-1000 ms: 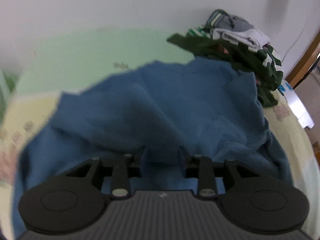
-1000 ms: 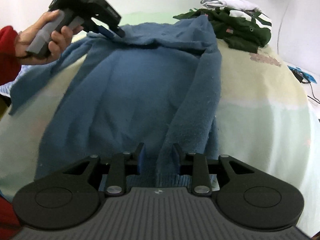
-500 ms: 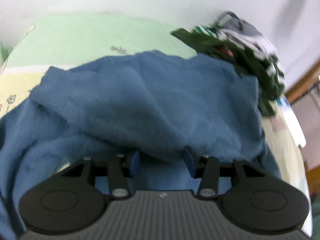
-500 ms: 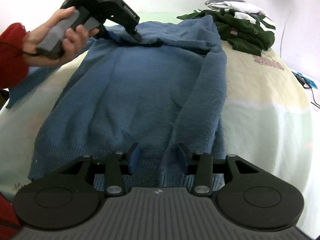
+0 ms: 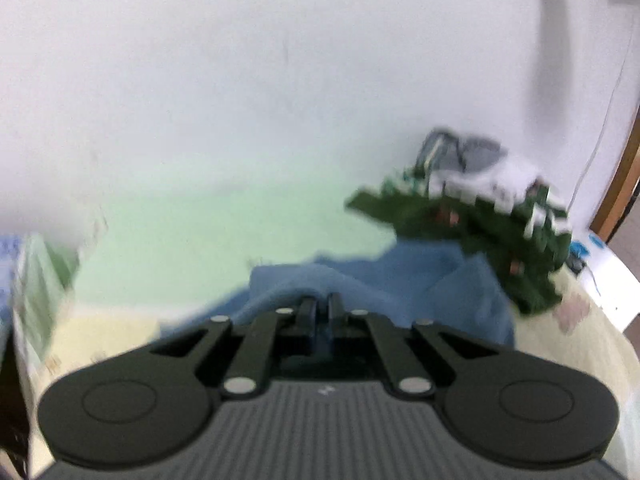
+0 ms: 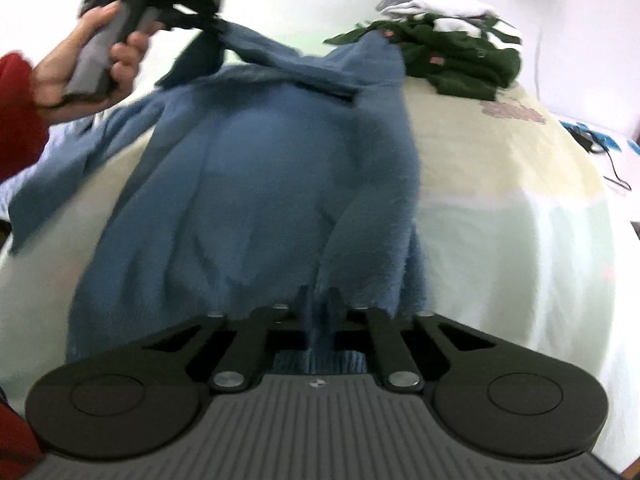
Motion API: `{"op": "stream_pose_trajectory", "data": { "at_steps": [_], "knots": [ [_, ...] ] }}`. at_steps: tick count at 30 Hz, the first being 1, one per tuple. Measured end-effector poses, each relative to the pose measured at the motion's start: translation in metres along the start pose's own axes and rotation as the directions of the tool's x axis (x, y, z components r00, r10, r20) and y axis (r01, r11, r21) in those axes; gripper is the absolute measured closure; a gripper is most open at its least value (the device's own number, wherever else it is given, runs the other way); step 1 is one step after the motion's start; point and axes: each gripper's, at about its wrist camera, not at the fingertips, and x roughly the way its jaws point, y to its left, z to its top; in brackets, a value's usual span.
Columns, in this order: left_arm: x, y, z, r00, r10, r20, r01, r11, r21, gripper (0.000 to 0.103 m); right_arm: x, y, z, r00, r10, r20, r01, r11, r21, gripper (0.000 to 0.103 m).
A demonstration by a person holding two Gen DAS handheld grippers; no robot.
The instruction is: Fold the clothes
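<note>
A blue fuzzy sweater (image 6: 260,184) lies spread on the bed, collar end far, hem near. My right gripper (image 6: 319,300) is shut on the sweater's hem. My left gripper (image 5: 319,304) is shut on the sweater (image 5: 400,280) near its shoulder; in the right wrist view the left gripper (image 6: 212,24) holds that end lifted off the bed at the upper left, held by a hand in a red sleeve.
A pile of clothes (image 6: 448,56), dark green with white and grey on top, sits at the far right of the bed; it also shows in the left wrist view (image 5: 480,216). The bed sheet (image 6: 500,184) is pale yellow and green. A white wall stands behind.
Both grippers went from open around the cloth to shut on it. The left gripper has lifted the sweater's far end up off the bed.
</note>
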Motion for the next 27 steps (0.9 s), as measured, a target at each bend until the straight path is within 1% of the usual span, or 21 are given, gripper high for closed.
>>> {"op": "stream_pose_trajectory", "data": {
  "at_steps": [3, 6, 8, 10, 13, 14, 16, 17, 18, 19, 20, 23, 24, 25, 26, 27],
  "knots": [
    [-0.012, 0.011, 0.011, 0.998, 0.030, 0.054, -0.030, 1.000, -0.002, 0.103, -0.005, 0.000, 0.001, 1.000, 0.016, 0.007, -0.016, 1.000, -0.003, 0.101],
    [-0.013, 0.028, 0.011, 0.995, 0.078, 0.057, -0.078, 0.997, -0.004, 0.103, -0.005, 0.002, -0.001, 0.999, 0.044, -0.008, -0.044, 0.999, -0.019, 0.101],
    [-0.007, 0.039, 0.006, 0.994, 0.109, 0.032, -0.108, 0.994, -0.017, 0.103, -0.002, 0.002, -0.004, 0.997, 0.072, -0.027, -0.073, 0.997, -0.013, 0.101],
    [0.006, 0.045, -0.003, 0.994, 0.101, -0.032, -0.102, 0.995, -0.018, 0.103, 0.005, 0.002, -0.008, 0.994, 0.088, -0.060, -0.088, 0.996, -0.008, 0.103],
    [0.021, 0.035, -0.020, 0.989, 0.120, -0.083, -0.115, 0.991, 0.065, 0.103, 0.002, 0.002, -0.004, 0.994, 0.094, -0.059, -0.095, 0.995, -0.010, 0.102],
    [0.022, 0.034, -0.021, 0.990, 0.113, -0.085, -0.109, 0.992, 0.059, 0.103, 0.000, 0.002, -0.002, 0.994, 0.089, -0.056, -0.090, 0.996, -0.017, 0.102],
    [0.022, 0.032, -0.024, 0.991, 0.101, -0.089, -0.097, 0.994, 0.047, 0.103, -0.006, 0.004, 0.001, 0.998, 0.053, -0.046, -0.056, 0.997, -0.062, 0.098],
    [0.022, 0.032, -0.025, 0.991, 0.094, -0.090, -0.091, 0.995, 0.041, 0.103, -0.008, 0.005, 0.002, 0.998, 0.036, -0.042, -0.039, 0.996, -0.083, 0.085],
    [0.022, 0.031, -0.026, 0.992, 0.088, -0.092, -0.085, 0.996, 0.036, 0.103, -0.007, 0.006, 0.001, 0.998, 0.026, -0.057, -0.031, 0.995, -0.090, 0.071],
    [0.023, 0.030, -0.025, 0.992, 0.087, -0.095, -0.084, 0.996, 0.035, 0.103, -0.005, 0.006, 0.000, 0.997, 0.018, -0.071, -0.025, 0.995, -0.097, 0.071],
    [0.024, 0.029, -0.025, 0.992, 0.086, -0.096, -0.082, 0.996, 0.039, 0.103, -0.003, 0.006, -0.002, 0.997, 0.024, -0.078, -0.031, 0.995, -0.095, 0.071],
    [0.020, 0.026, -0.022, 0.993, 0.088, -0.081, -0.083, 0.995, 0.061, 0.103, -0.002, 0.004, -0.005, 0.998, -0.001, -0.061, -0.004, 0.997, -0.077, 0.075],
    [0.020, 0.026, -0.020, 0.993, 0.092, -0.078, -0.087, 0.994, 0.065, 0.103, -0.002, 0.002, -0.006, 0.998, -0.006, -0.057, 0.003, 0.998, -0.069, 0.086],
    [0.020, 0.026, -0.018, 0.993, 0.095, -0.074, -0.090, 0.994, 0.068, 0.103, -0.004, -0.003, -0.005, 0.998, 0.010, -0.060, -0.013, 0.999, -0.045, 0.095],
    [0.019, 0.025, -0.016, 0.993, 0.099, -0.071, -0.094, 0.993, 0.071, 0.103, -0.007, -0.009, -0.003, 0.998, 0.026, -0.062, -0.028, 0.999, -0.021, 0.100],
    [0.017, 0.027, -0.013, 0.993, 0.098, -0.067, -0.094, 0.994, 0.063, 0.103, -0.009, -0.014, -0.001, 0.997, 0.043, -0.064, -0.043, 0.999, 0.003, 0.100]
  ]
}}
